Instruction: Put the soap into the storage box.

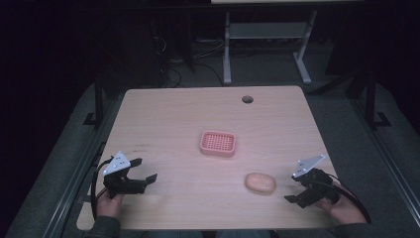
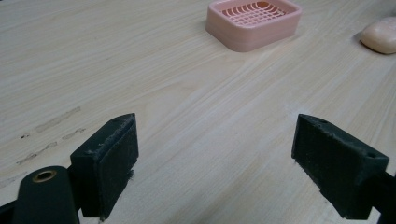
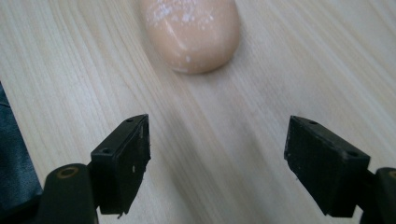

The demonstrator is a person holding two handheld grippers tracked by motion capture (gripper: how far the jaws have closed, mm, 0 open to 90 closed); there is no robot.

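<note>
A pink soap dish (image 1: 217, 143) with a slotted floor sits near the middle of the wooden table (image 1: 163, 114). A peach oval soap bar (image 1: 260, 183) lies to its front right. My right gripper (image 1: 294, 188) is open just right of the soap, jaws pointing at it; in the right gripper view the soap (image 3: 191, 32) lies a short way beyond the gripper (image 3: 217, 163). My left gripper (image 1: 143, 171) is open at the front left, with nothing between its jaws. From the left gripper (image 2: 215, 163) view, the dish (image 2: 253, 22) and soap (image 2: 380, 35) lie far ahead.
A round cable hole (image 1: 247, 99) is near the table's far edge. Faint scuff marks (image 1: 140, 146) lie left of the dish. Beyond the table a white desk frame (image 1: 265, 37) stands on a grey floor. A dark edge (image 3: 11, 154) shows at the left of the right gripper view.
</note>
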